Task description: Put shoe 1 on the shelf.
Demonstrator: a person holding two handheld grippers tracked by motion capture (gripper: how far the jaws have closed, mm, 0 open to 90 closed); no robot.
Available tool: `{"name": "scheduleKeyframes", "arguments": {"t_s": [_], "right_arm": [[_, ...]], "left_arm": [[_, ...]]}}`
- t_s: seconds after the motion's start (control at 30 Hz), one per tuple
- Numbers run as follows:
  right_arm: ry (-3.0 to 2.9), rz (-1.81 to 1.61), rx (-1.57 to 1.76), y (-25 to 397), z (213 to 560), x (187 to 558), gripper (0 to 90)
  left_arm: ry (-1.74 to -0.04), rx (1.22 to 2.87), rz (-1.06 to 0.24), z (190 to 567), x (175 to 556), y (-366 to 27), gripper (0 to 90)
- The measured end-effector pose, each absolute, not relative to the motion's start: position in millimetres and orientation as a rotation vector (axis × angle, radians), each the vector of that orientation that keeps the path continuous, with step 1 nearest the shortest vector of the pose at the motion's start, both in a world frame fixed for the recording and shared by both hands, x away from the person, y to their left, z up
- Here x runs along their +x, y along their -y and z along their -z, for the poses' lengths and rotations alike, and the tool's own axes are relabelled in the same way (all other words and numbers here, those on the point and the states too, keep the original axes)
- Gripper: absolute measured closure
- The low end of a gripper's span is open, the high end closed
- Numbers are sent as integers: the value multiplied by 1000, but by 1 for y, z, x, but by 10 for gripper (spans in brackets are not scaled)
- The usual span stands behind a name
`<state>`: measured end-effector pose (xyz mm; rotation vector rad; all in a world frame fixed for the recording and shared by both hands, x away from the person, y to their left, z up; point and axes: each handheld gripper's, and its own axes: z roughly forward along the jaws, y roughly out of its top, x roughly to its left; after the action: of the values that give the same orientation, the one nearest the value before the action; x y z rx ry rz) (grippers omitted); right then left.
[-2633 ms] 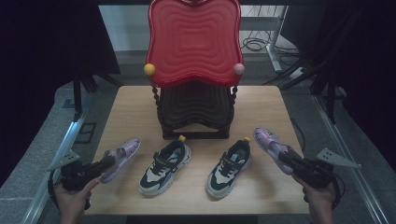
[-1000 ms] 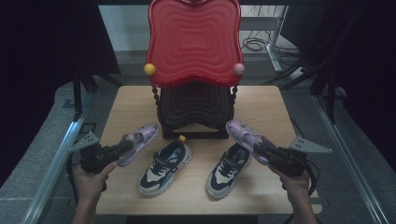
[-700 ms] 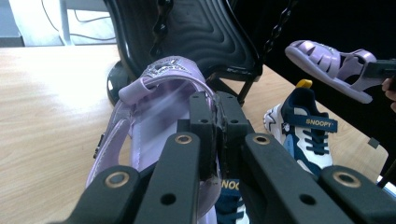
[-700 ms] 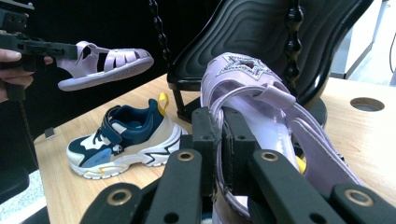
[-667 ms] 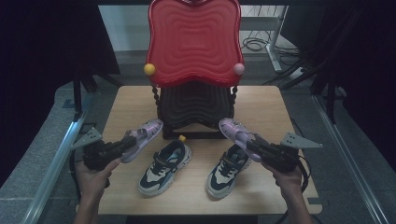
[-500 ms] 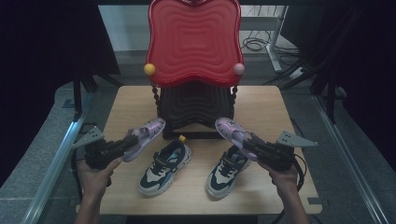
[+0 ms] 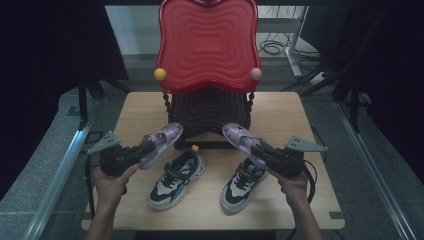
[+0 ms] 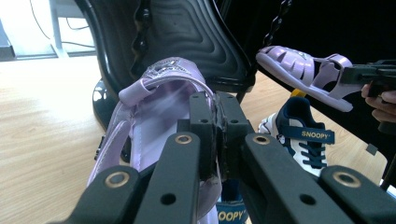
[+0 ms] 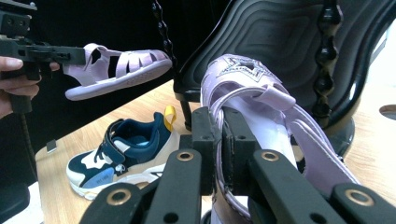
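Observation:
My left gripper (image 7: 146,148) (image 8: 215,116) is shut on the heel of a lilac sandal (image 7: 162,142) (image 8: 159,98), held above the table with its toe toward the black chair base (image 7: 210,111). My right gripper (image 7: 259,149) (image 9: 217,128) is shut on the heel of the matching lilac sandal (image 7: 239,137) (image 9: 252,88), also raised and pointing at the chair base. In the left gripper view the other sandal (image 8: 303,70) hangs at the right; in the right gripper view the other sandal (image 9: 116,70) hangs at the left. Two navy and white sneakers (image 7: 176,178) (image 7: 244,182) lie on the table between the grippers.
A red wavy-backed chair (image 7: 207,45) with a yellow knob (image 7: 160,74) and a pink knob (image 7: 255,74) stands at the back middle of the wooden table (image 7: 140,105). Metal rails (image 7: 60,175) run along both sides of the table.
Both grippers have carried their sandals from the table's outer front corners inward and forward, toward the chair base. The sneakers have not moved.

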<state>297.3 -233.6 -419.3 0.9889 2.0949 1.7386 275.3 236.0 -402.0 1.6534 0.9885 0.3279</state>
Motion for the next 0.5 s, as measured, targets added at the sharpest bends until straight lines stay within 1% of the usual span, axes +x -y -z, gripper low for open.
{"name": "scheduleKeyframes", "arguments": {"t_s": [0.13,0.5], "right_arm": [[-2089,-1743,992,226,419,300,852],[-2050,-1750,1036,209,422,312,852]], "left_arm": [[-974,1655,-354,399,279,-225,872],[-956,1661,-367,396,298,-204,872]]}}
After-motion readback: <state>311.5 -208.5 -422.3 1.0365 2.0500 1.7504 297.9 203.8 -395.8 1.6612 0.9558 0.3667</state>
